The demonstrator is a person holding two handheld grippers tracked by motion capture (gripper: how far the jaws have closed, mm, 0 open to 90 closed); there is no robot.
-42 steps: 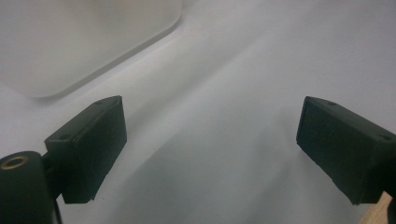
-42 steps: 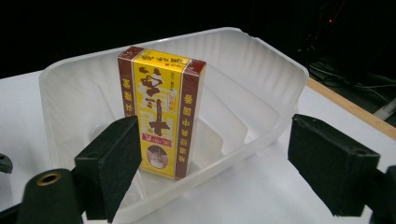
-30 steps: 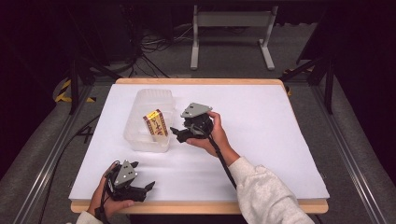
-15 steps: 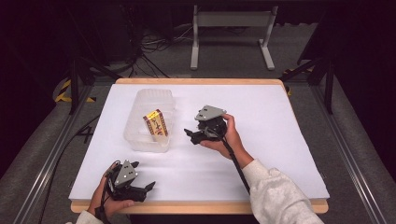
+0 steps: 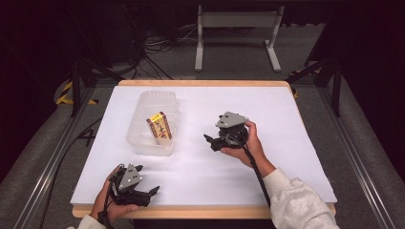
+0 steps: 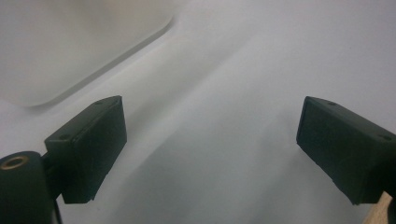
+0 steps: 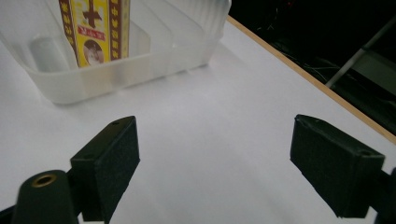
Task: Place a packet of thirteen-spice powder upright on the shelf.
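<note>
A clear plastic tub [image 5: 145, 138] stands on the white table, left of centre, with a yellow and brown box [image 5: 159, 126] inside it. The right gripper view has the tub [image 7: 140, 70] and the box [image 7: 93, 28] at the top left. My right gripper [image 5: 208, 140] hovers over the table's middle, to the right of the tub and pointing at it, open and empty [image 7: 215, 163]. My left gripper [image 5: 152, 191] rests near the front edge, in front of the tub, also open with nothing between its jaws [image 6: 210, 149]. A corner of the tub [image 6: 70, 51] is at the top left of the left gripper view.
The white table sheet [image 5: 286, 114] has a wooden edge [image 5: 200, 212] at the front and back. Beyond the table are a metal stand [image 5: 234, 28], cables and dark floor. Rails run along both sides of the table.
My right gripper has moved back from the tub toward the right and nearer the person. The box stays in the tub. The left gripper has not moved.
</note>
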